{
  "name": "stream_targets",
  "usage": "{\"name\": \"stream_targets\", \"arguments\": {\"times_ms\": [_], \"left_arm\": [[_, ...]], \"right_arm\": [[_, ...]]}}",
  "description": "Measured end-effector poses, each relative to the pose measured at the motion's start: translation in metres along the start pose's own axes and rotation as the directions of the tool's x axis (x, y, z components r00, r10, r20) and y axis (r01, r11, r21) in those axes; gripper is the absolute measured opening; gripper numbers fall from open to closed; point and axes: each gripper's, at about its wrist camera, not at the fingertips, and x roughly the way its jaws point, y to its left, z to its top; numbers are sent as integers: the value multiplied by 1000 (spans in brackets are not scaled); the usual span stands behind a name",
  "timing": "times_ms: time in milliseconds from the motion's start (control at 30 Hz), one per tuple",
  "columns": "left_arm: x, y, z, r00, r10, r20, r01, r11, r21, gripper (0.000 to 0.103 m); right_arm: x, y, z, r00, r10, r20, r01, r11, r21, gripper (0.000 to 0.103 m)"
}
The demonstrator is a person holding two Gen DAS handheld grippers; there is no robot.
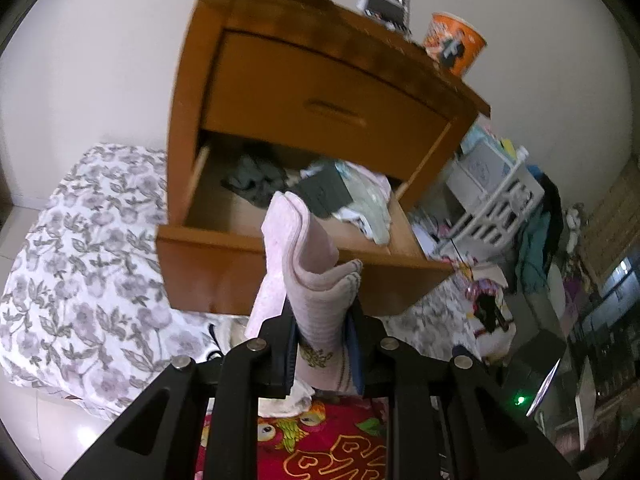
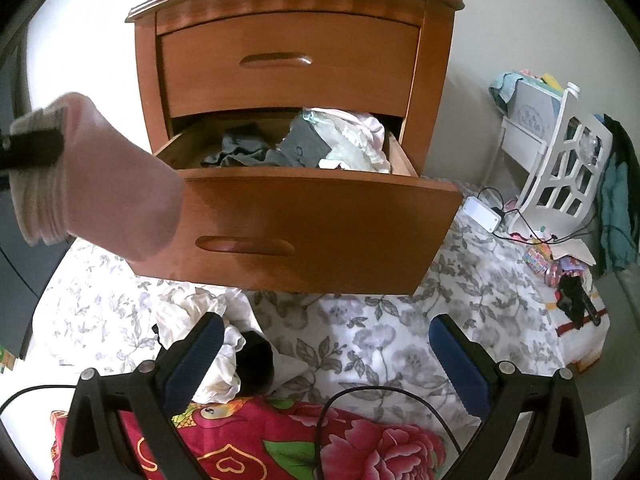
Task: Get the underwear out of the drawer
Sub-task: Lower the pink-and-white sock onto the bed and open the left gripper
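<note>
Left gripper [image 1: 324, 320] clamps pink garment [image 1: 304, 256] | above bed, outside drawer [image 2: 320, 208] | right gripper [image 2: 326, 344] gapes empty

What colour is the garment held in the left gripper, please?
Pale pink garment, clamped in the left gripper; clearest in the left wrist view.

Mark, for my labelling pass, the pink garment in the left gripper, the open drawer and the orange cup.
pink garment [image 1: 308, 248]: left wrist view, its folded middle.
open drawer [image 2: 320, 208]: right wrist view, its front panel.
orange cup [image 1: 454, 42]: left wrist view, its printed side.
</note>
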Motion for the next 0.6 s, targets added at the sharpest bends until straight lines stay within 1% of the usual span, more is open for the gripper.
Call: {"name": "stream_targets", "arguments": {"times_ms": [233,367,500,600], "left_arm": [[29,-6,-12,995,-33,-99,33,999,2,22],[46,-4,-19,985,-66,-159,64,998,-17,22],[61,1,-27,976,-65,-206,59,998,-35,22],[70,4,-31,969,-82,-234,72,996,-51,22]], "right_arm": [[3,-2,-2,1000,7,-5,-7,1000,7,103],[6,-4,-3,1000,8,-11,-7,1000,13,103],[8,-4,-4,1000,9,-16,-8,1000,14,103],[11,-4,-5,1000,9,-23,-9,1000,14,103]]}}
